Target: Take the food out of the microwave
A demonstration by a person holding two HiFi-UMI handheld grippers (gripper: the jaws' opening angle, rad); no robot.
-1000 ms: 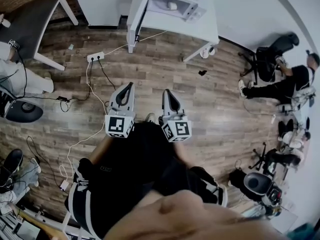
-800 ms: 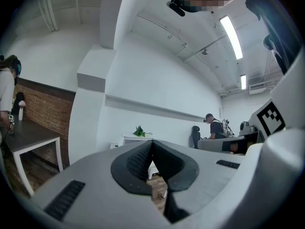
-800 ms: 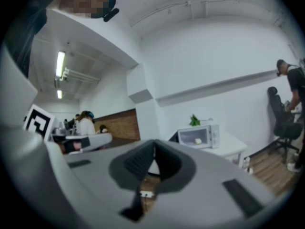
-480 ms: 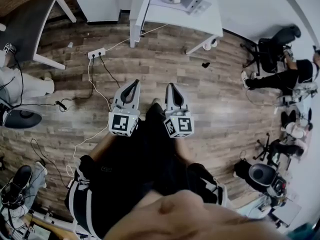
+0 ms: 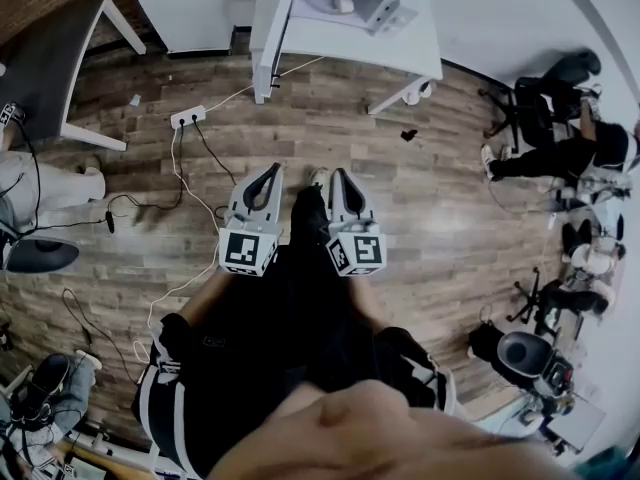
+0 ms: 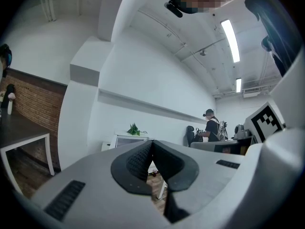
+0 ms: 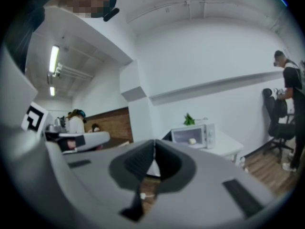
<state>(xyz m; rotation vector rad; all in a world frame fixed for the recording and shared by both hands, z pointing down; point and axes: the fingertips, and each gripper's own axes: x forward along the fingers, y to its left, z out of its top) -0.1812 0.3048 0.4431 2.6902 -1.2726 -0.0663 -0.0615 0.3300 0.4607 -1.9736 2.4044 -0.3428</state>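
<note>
Nearest: dark trousers fill the lower head view. Just ahead, the left gripper point(image 5: 271, 169) and right gripper point(image 5: 338, 173) ride side by side and point to 12 o'clock. Both tongs are pinched closed, tips meeting, nothing between them; each gripper's own view confirms this.

Change over the last second: a shoe point(image 5: 311, 184) now shows between the two grippers where there was bare floor. Both grippers have drifted a little to the right and the floor planks have slid slightly in the frame. Reading: the person is mid-stride toward the table, approach phase only.

Middle ground: a power strip point(image 5: 187, 117) with trailing cable lies at 10 o'clock on the wood floor point(image 5: 440, 208). A seated person point(image 5: 585, 153) is at 2 o'clock.

Far: a white table point(image 5: 400, 56) at 12 o'clock carries the microwave point(image 5: 345, 1), well apart from both grippers. The food point(image 5: 343, 5) is a small pale lump visible inside it. Whether the door is open I cannot tell.

Task meaning: nothing touched yet. The distance must be closed and the jaws must open before any reach inside.
</note>
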